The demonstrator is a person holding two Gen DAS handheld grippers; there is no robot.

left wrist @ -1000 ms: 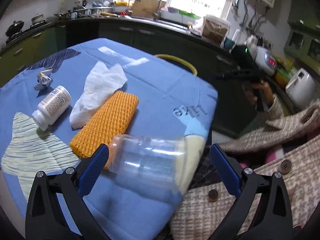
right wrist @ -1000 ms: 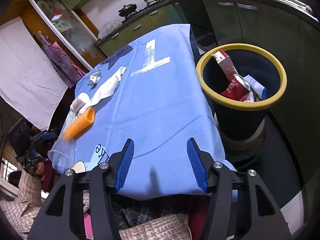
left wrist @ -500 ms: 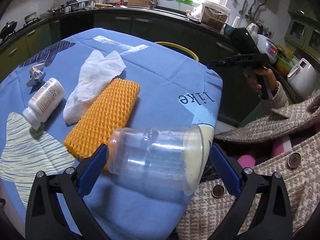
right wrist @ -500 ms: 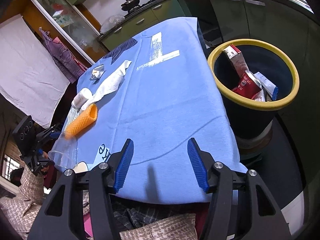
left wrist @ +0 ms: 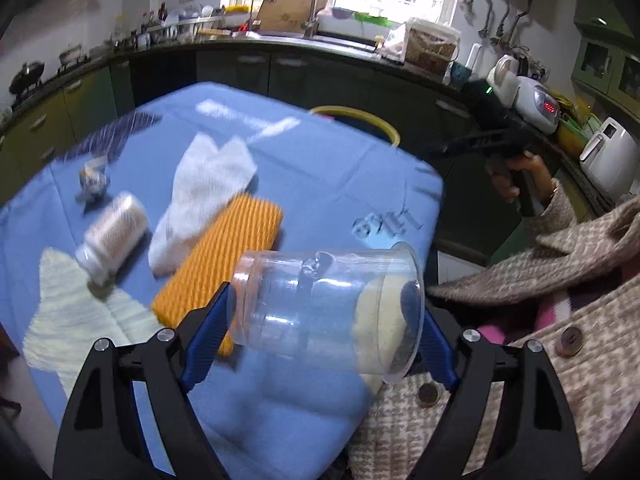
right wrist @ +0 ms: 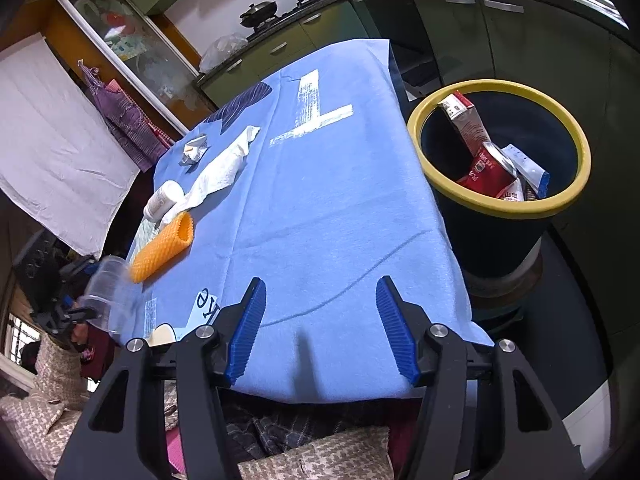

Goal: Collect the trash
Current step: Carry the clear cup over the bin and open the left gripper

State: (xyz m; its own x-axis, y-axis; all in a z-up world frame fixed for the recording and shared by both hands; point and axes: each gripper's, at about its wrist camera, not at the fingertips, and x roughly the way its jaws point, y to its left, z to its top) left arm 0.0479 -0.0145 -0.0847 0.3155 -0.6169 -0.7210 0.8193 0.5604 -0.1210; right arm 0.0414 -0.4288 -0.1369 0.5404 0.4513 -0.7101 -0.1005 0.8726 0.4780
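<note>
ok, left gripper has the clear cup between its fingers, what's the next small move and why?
Probably finish the squeeze, then carry. The left gripper is closing around the clear plastic cup, which looks clear of the blue cloth. The yellow-rimmed bin stands past the table's far edge, so a firm hold comes first.

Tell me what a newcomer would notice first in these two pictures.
First, the clear plastic cup lying sideways between the closing blue pads of the left hand-held gripper, above the near edge of the blue tablecloth. Next, the yellow-rimmed dark trash bin beside the table, already holding red cartons.
</note>
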